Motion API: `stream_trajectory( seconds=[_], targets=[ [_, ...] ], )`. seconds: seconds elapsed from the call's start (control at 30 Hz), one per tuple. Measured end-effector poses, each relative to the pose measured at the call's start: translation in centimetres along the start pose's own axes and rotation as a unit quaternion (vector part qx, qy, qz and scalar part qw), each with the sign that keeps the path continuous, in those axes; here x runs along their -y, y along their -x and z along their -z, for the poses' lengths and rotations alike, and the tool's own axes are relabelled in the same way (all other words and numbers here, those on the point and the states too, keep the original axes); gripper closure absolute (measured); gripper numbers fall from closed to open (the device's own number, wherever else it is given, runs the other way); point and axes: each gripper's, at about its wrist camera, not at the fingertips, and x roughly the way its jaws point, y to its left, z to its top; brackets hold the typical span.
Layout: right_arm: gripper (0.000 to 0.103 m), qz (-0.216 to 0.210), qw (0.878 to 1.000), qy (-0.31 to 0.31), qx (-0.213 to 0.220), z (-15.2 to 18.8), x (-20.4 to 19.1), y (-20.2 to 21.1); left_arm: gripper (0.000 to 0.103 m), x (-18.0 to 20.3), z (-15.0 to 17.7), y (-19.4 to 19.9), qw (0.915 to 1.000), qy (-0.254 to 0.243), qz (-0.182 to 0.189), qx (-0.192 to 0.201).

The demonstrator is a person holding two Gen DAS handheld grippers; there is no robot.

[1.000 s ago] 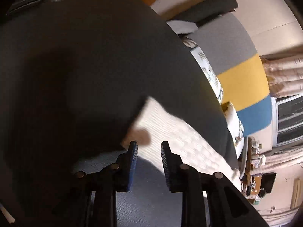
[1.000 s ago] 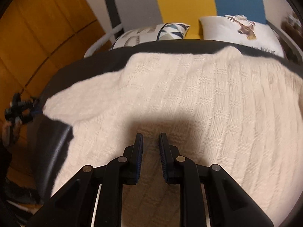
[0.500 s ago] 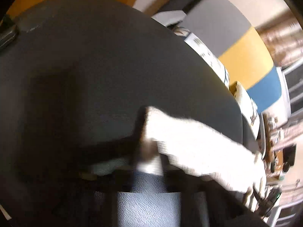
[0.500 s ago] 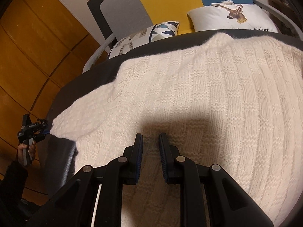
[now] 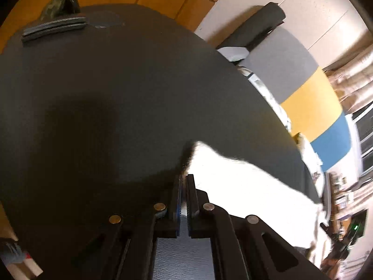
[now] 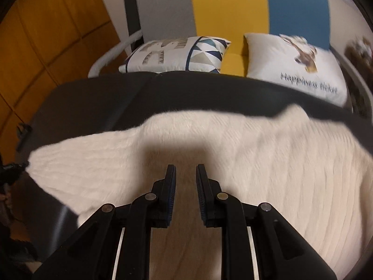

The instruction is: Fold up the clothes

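A dark grey table carries the work, and spread across most of its near part lies a cream knitted sweater, flat, with one end reaching toward the left edge of the right wrist view. Behind the table stands a sofa with a grey, yellow and blue back, holding a patterned cushion and a white cushion printed with a deer. At the far corner of the table in the left wrist view rests a small folded dark stack. The left gripper is clenched on the corner of the sweater, a sliver of cream knit showing between its pads. The right gripper hovers over the middle of the garment with a narrow gap between its fingers and nothing in them, though whether its tips touch the knit cannot be told. The step in hand appears to be the first fold, with one corner secured. The next move likely calls for the right gripper to take a matching edge, so both can carry the end over the body evenly, without dragging the loose knit.
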Motion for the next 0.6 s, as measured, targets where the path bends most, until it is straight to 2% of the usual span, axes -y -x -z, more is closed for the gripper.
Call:
stream_trajectory(
  seconds=[0.07,0.2,0.3,0.43,0.5,0.57,0.6],
  targets=[
    [0.083,0.024,0.999,0.007,-0.026,-0.7,-0.4,-1.9,0.101,0.7,0.1,0.2,0.9997,-0.017,-0.016,-0.004],
    [0.083,0.039,0.999,-0.011,-0.011,-2.3,-1.0,-3.9,0.101,1.6,-0.1,0.5,0.9973,-0.041,-0.061,-0.008],
    [0.083,0.049,0.999,-0.020,-0.010,-3.3,-1.5,-4.7,0.101,2.2,-1.6,0.8,0.9959,-0.030,-0.085,-0.006],
    [0.083,0.059,0.998,-0.009,-0.011,-4.1,-2.3,-4.8,0.099,1.5,-1.9,2.2,0.9986,0.015,-0.050,-0.008],
    [0.083,0.031,0.999,-0.013,-0.011,-4.2,-2.3,-3.6,0.100,1.2,-2.5,4.3,0.9991,0.032,-0.020,0.021],
    [0.083,0.003,1.000,-0.013,-0.007,-4.3,-2.5,-2.2,0.097,1.6,-2.9,5.8,0.9990,0.018,0.017,0.038],
    [0.083,-0.013,1.000,0.004,0.010,-3.8,-3.4,-0.9,0.096,1.9,-3.1,6.4,0.9985,0.008,0.036,0.042]
  ],
)
